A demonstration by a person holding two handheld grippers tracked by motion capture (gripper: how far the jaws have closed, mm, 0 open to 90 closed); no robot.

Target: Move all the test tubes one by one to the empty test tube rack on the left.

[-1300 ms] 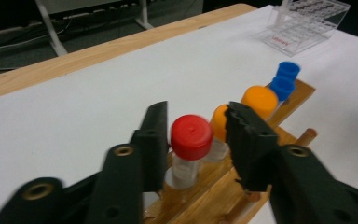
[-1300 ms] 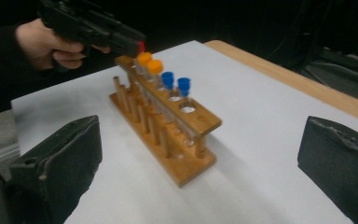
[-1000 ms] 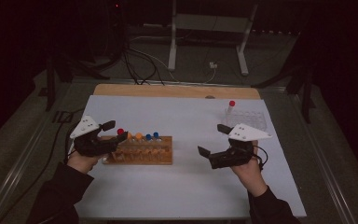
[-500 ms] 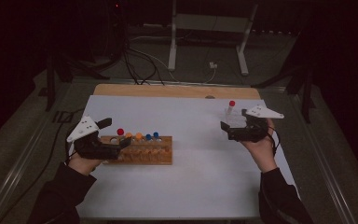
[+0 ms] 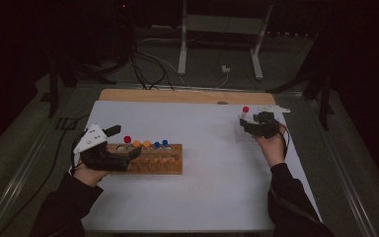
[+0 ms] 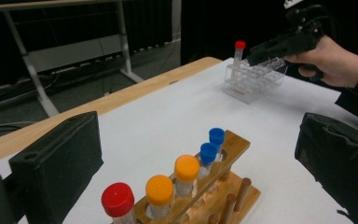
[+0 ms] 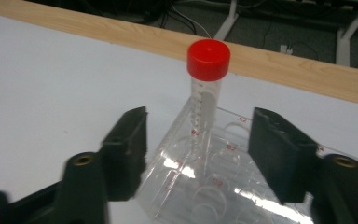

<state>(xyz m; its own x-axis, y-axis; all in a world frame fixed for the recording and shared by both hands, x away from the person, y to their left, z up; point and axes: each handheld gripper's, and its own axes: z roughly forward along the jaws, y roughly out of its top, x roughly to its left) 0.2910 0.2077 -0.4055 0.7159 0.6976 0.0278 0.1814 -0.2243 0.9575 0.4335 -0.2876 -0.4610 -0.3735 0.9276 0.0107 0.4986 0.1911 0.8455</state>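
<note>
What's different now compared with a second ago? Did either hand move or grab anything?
The right gripper moved away from the person, from mid-table up to the clear plastic rack, and now hangs open behind the red-capped tube standing there, gripping nothing. The left gripper stayed open at the wooden rack with its five capped tubes.

Both claws gape empty: left claw (image 5: 134, 153) low, right claw (image 5: 243, 125) reaching forward.

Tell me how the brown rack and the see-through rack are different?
The wooden rack is brown and solid; the clear rack is see-through plastic. The wooden rack holds five tubes with red, orange and blue caps; the clear rack holds just one red-capped tube. The left gripper is at the wooden rack, the right gripper at the clear one. Both stand on the white table.
</note>
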